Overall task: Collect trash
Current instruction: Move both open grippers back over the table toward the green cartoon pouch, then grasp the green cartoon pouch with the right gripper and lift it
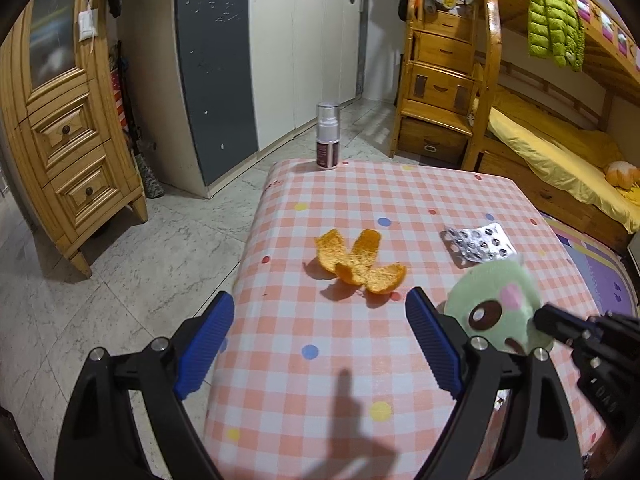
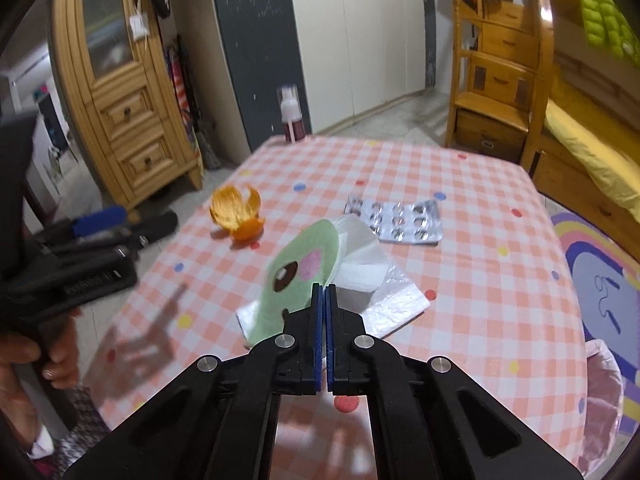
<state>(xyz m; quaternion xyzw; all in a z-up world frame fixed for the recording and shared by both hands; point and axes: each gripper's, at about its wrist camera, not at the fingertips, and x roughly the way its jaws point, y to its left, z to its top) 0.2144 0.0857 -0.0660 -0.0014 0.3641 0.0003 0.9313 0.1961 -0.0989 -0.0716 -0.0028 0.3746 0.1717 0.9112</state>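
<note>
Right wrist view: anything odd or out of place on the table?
Yes. The right gripper is shut on a green cartoon-face tissue pack, lifted askew with white tissue spilling out. An orange peel lies loose on the checked tablecloth.

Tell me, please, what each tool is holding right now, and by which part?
The right tool pinches the green face wrapper by its lower edge; the left tool is open and empty.
</note>
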